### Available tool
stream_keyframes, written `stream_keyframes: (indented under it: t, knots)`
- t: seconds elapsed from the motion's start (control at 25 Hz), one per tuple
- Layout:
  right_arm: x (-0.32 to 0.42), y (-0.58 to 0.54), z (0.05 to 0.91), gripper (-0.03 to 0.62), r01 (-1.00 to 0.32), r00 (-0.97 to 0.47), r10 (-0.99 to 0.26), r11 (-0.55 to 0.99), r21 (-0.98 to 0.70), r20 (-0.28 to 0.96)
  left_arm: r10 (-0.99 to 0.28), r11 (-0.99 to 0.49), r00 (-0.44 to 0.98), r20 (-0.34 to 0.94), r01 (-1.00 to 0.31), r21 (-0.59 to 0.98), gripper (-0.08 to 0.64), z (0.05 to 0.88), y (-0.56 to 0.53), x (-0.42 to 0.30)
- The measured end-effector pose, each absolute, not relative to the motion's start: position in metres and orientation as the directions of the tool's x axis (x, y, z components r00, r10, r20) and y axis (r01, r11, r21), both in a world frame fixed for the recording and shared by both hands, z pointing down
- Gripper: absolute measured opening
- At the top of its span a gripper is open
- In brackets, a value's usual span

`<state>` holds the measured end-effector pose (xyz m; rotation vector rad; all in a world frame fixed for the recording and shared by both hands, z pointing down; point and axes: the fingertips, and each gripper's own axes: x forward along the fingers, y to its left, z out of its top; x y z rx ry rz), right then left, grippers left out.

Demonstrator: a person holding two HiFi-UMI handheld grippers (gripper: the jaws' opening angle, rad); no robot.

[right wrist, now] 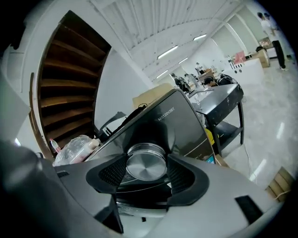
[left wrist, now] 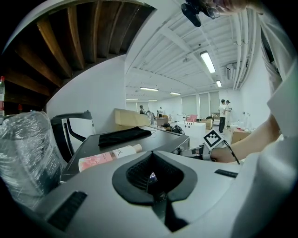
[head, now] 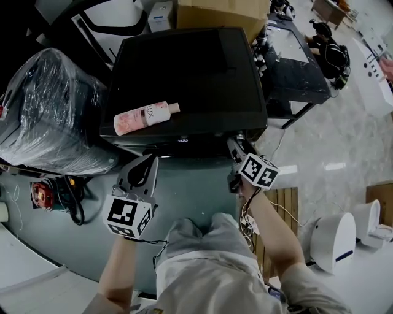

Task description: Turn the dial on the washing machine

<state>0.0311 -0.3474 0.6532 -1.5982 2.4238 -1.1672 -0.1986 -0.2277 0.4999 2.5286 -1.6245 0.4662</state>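
Note:
The washing machine (head: 184, 73) is a black box seen from above, and its front panel (right wrist: 179, 123) fills the right gripper view. A round brushed-metal dial (right wrist: 146, 160) stands out from that panel. My right gripper (right wrist: 146, 168) has its two dark pads (right wrist: 111, 173) against the dial's left and right sides, shut on it. In the head view the right gripper (head: 237, 147) reaches under the machine's front right edge and the dial is hidden. The left gripper (head: 146, 162) hangs below the front edge, apart from the machine, shut and empty (left wrist: 152, 175).
A pink bottle (head: 146, 115) lies on the machine's lid, near its front left. A plastic-wrapped bundle (head: 49, 110) stands at the left. A cardboard box (head: 221, 12) and a dark table (head: 295, 61) are behind and to the right. A white appliance (head: 334, 239) sits at the lower right.

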Motion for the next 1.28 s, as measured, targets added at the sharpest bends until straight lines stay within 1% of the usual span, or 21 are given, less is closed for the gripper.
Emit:
stream_keyframes:
  t: [0.16,0.32,0.44,0.6,0.68,0.8,0.96,1.16,1.28]
  knots:
    - [0.028,-0.348,0.652,0.293,-0.808,-0.468,-0.796,0.21,-0.551,0.383,-0.869,-0.441,0.408,0.279,-0.896,-0.063,0.018,0.492,-0.221,-0.199]
    - [0.028,-0.347,0.652,0.293,-0.872,-0.417,-0.809,0.227,-0.434,0.415,-0.866,-0.453,0.421,0.272,-0.889,-0.066,0.018,0.488,-0.215,-0.195]
    - [0.028,-0.346,0.652,0.293,-0.901,-0.388,-0.811,0.235,-0.364,0.437,-0.874,-0.432,0.403,0.272,-0.9,-0.054,0.018,0.485,-0.212,-0.198]
    - [0.027,-0.346,0.652,0.3,-0.918,-0.369,-0.8,0.235,-0.319,0.473,-0.883,-0.402,0.379,0.278,-0.915,-0.029,0.018,0.48,-0.212,-0.206]
    - [0.027,-0.342,0.65,0.326,-0.921,-0.372,-0.782,0.242,-0.306,0.5,-0.882,-0.4,0.376,0.283,-0.916,-0.028,0.018,0.477,-0.21,-0.208]
    - [0.029,-0.336,0.637,0.328,-0.922,-0.376,-0.769,0.255,-0.291,0.517,-0.881,-0.401,0.377,0.285,-0.916,-0.029,0.018,0.469,-0.208,-0.211]
    - [0.027,-0.326,0.609,0.324,-0.918,-0.394,-0.767,0.299,-0.261,0.506,-0.884,-0.396,0.372,0.283,-0.918,-0.031,0.018,0.456,-0.207,-0.214]
    - [0.019,-0.312,0.565,0.322,-0.891,-0.454,-0.756,0.379,-0.249,0.472,-0.89,-0.393,0.37,0.268,-0.919,-0.037,0.018,0.438,-0.203,-0.214]
    - [0.015,-0.303,0.537,0.295,-0.876,-0.482,-0.753,0.428,-0.224,0.448,-0.893,-0.385,0.36,0.271,-0.922,-0.041,0.018,0.427,-0.199,-0.214]
